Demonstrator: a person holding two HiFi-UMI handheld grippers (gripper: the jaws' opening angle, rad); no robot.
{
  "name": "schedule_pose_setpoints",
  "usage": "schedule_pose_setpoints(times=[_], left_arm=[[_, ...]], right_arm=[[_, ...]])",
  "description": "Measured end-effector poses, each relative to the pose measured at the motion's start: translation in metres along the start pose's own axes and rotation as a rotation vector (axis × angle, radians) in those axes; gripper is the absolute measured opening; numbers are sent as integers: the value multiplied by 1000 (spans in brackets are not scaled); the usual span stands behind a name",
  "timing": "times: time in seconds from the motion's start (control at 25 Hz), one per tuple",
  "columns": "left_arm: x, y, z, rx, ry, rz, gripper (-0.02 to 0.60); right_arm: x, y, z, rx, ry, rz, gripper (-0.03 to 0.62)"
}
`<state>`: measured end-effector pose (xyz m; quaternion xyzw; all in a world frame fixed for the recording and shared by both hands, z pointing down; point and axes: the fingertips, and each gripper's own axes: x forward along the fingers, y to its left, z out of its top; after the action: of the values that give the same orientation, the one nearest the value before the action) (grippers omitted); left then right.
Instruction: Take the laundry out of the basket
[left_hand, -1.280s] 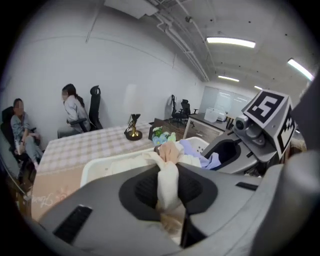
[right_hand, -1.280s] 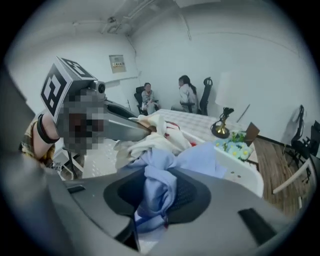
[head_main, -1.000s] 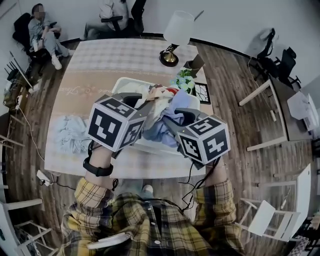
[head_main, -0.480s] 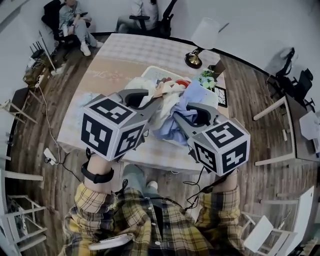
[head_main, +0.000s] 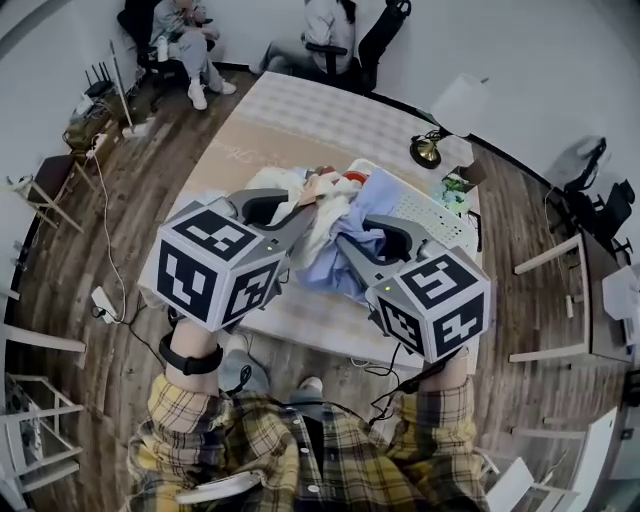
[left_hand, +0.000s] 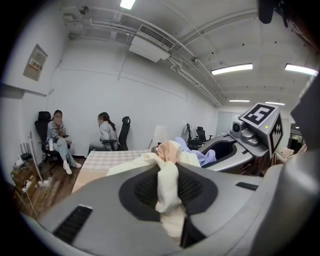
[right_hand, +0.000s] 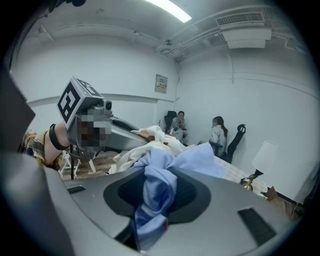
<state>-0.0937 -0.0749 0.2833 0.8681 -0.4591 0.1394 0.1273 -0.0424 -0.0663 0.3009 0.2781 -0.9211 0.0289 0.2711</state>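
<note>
laundry (head_main: 322, 215): swung left off perforated white plastic basket (head_main: 432, 218)
left gripper (head_main: 305, 200): pinching limp cream cloth (left_hand: 167, 192)
right gripper (head_main: 350, 248): pinching crumpled blue fabric (right_hand: 152, 195)

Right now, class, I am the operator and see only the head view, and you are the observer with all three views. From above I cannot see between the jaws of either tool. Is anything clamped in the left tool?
Observer: Yes. The left gripper view shows the left tool shut on a cream garment, with the cloth bunched between the pads.
Operator: And the right tool?
Observer: The right gripper view shows the right tool shut on a light blue garment, and a twisted fold of it runs down between the pads.
</note>
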Motion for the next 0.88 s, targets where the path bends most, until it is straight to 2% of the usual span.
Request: schedule_pose_setpoints(times=[0.24,0.44,0.68,0.88], left_arm=[[-22,81,-13,-33,37,-10,67],[-22,142,-34,-61,81,-20,67],[-8,194,-67,-101,147,-67,69],[14,212,-104,-135,219,-124,69]], right_arm=[[73,25,34,16,32,17,138],[135,35,44,57,62,40,138],[196,38,34,130,115,41,138],[228,38,4,208,181,22,138]])
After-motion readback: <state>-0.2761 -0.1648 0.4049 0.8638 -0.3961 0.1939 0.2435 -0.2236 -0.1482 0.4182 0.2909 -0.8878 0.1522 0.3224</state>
